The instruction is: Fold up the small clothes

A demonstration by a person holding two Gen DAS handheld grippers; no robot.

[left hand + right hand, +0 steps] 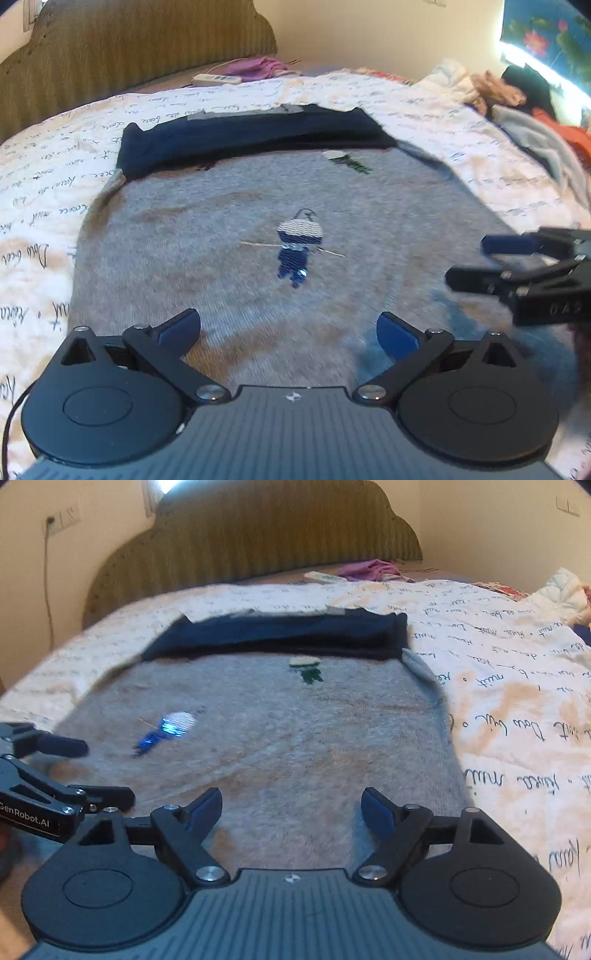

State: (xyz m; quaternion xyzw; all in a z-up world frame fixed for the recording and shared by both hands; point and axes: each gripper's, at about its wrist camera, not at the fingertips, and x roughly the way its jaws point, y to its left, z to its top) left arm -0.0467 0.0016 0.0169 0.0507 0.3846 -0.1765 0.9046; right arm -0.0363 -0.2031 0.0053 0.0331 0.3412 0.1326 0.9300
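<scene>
A small grey knit sweater [221, 236] lies flat on the bed, with a dark navy band [255, 136] folded across its far end and small embroidered figures [299, 247] on it. It also shows in the right wrist view [295, 731]. My left gripper [288, 332] is open and empty, hovering over the sweater's near part. My right gripper [291, 808] is open and empty over the near right part. Each gripper appears in the other's view: the right one [469, 262] at the right edge, the left one [107, 771] at the left edge.
The bed has a white cover with script print [48, 206]. A padded olive headboard [258, 535] stands behind. A power strip [216, 79] and a purple cloth [255, 68] lie near it. A pile of clothes [517, 99] sits at the far right.
</scene>
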